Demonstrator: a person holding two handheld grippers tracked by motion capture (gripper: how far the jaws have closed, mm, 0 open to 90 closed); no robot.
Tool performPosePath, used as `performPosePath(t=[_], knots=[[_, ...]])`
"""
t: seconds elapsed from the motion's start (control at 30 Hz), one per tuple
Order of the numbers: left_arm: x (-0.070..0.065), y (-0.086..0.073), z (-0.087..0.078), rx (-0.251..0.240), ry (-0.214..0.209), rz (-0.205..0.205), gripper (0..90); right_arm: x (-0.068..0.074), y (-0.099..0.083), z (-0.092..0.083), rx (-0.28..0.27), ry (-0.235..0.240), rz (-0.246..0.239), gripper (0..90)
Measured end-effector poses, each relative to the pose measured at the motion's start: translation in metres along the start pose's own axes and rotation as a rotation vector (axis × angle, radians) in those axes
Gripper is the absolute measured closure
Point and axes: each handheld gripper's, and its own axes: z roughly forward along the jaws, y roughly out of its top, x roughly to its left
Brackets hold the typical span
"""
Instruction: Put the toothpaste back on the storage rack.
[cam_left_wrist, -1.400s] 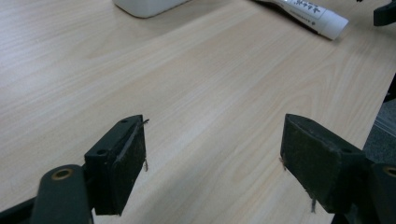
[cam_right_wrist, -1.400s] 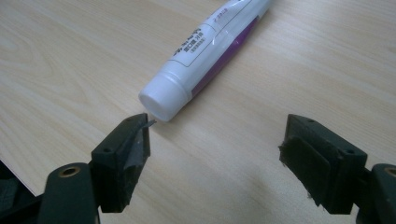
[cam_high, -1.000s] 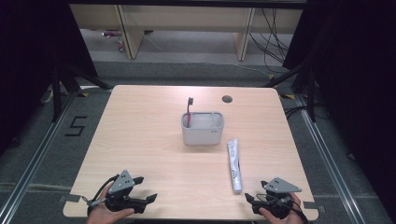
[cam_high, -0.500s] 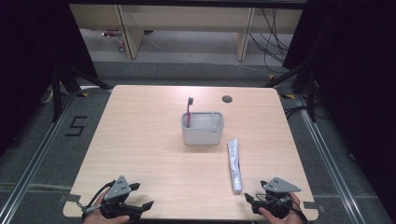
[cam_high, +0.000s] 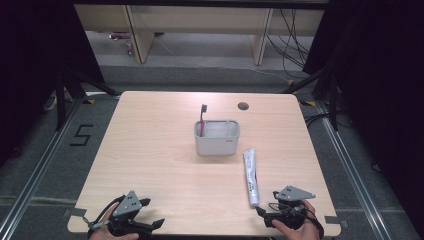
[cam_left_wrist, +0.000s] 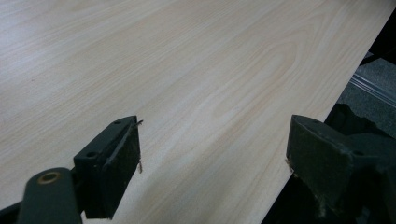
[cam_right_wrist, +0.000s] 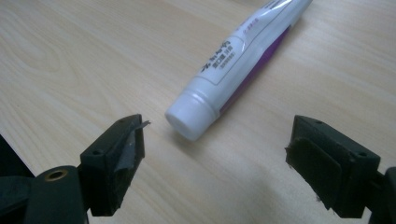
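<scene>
High view, table: a pale wood table (cam_high: 150, 150) with rounded corners and a small round hole (cam_high: 243, 106) near its far edge.
High view, holder: a grey holder (cam_high: 217, 138) stands near the table's middle, with a toothbrush (cam_high: 202, 119) upright in its left end, bristles at the top.
High view, tube: a white toothpaste tube (cam_high: 251, 177) lies flat to the right of the holder and nearer the person, cap end toward the near edge.
High view, grippers: the left gripper (cam_high: 150, 214) sits at the near left corner and the right gripper (cam_high: 261, 216) at the near right, just beside the tube's cap end; each is held in a hand.
Left gripper view, jaws: spread wide over bare wood at the table's edge, nothing between them.
Right gripper view, tube: the toothpaste tube (cam_right_wrist: 233, 65) lies slantwise on the wood, its white cap pointing toward the gap between the jaws and stopping just short of it.
Right gripper view, jaws: spread wide after opening further just now; the pads touch nothing and nothing lies between them.
</scene>
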Motion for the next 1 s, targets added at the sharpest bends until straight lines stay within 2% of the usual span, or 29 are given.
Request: performPosePath(t=[0.03,0.07,0.1,0.13,0.2,0.23,0.27,0.3,0.33,0.37,0.4,0.43,0.47,0.53,0.6,0.7,0.73,0.77,0.8,0.83,0.93,0.97,1.0], knots=[[0.001,0.0,-0.001,0.005,-0.004,0.008,17.3,0.003,0.002,-0.001,0.009,-0.004,0.032,19.0],[0.002,0.0,-0.002,0.021,-0.008,0.016,17.3,0.003,0.003,-0.001,0.013,-0.006,0.025,18.7],[0.001,-0.001,-0.001,0.009,0.003,0.002,17.3,0.003,0.004,0.0,0.011,-0.009,0.013,18.4],[0.002,-0.002,-0.001,0.014,0.0,0.003,17.3,0.002,0.006,0.0,0.007,-0.014,-0.018,18.4],[0.002,-0.002,-0.003,0.023,-0.001,0.015,17.3,0.004,0.01,0.0,0.023,-0.006,0.008,18.1],[0.001,-0.002,-0.002,0.01,-0.004,0.008,17.3,0.006,0.013,0.001,0.025,-0.006,0.022,18.2],[0.001,-0.002,-0.003,0.017,-0.006,0.014,17.3,0.004,0.015,0.002,0.016,-0.013,-0.005,18.2],[0.001,-0.002,-0.003,0.022,-0.005,0.018,17.3,0.004,0.018,0.002,0.031,-0.007,0.003,18.3],[0.001,-0.002,-0.003,0.025,0.002,0.02,17.3,0.004,0.02,0.003,0.03,-0.01,-0.008,18.4],[0.002,-0.003,-0.002,0.023,0.008,0.026,17.3,0.005,0.023,0.004,0.041,-0.009,0.022,18.6],[0.002,-0.002,-0.003,0.025,0.011,0.026,17.3,0.005,0.025,0.005,0.048,-0.017,0.042,19.1],[0.001,-0.003,-0.001,0.001,-0.007,0.0,17.3,0.003,0.028,0.006,0.056,-0.022,0.038,20.1],[0.001,-0.003,-0.001,-0.001,-0.005,-0.002,17.3,0.001,0.03,0.008,0.048,-0.026,0.03,21.2],[0.002,-0.002,-0.003,0.012,0.001,0.011,17.3,-0.004,0.035,0.011,0.056,-0.029,0.013,22.5],[0.001,-0.002,-0.002,-0.003,-0.007,-0.004,17.3,-0.005,0.039,0.013,0.069,-0.031,0.046,23.6],[0.001,-0.003,-0.002,0.014,-0.013,0.001,17.3,-0.009,0.045,0.017,0.072,-0.041,0.024,24.6],[0.001,-0.003,-0.002,0.009,-0.005,0.0,17.3,-0.007,0.046,0.018,0.069,-0.044,0.05,24.9],[0.001,-0.003,-0.002,0.007,-0.005,-0.002,17.3,-0.008,0.049,0.019,0.073,-0.048,0.041,25.2],[0.001,-0.003,-0.002,0.009,-0.011,-0.003,17.3,-0.008,0.05,0.018,0.082,-0.046,0.053,25.3],[0.001,-0.003,-0.001,0.013,-0.007,-0.004,17.3,-0.01,0.052,0.02,0.088,-0.052,0.029,25.3],[0.001,-0.003,-0.001,0.019,-0.002,0.001,17.3,-0.01,0.056,0.025,0.104,-0.055,0.044,25.6],[0.001,-0.003,-0.001,0.018,-0.003,0.001,17.3,-0.013,0.057,0.027,0.101,-0.053,0.013,26.1],[0.001,-0.003,0.0,0.013,-0.011,-0.006,17.3,-0.011,0.058,0.028,0.113,-0.049,0.045,26.3]])
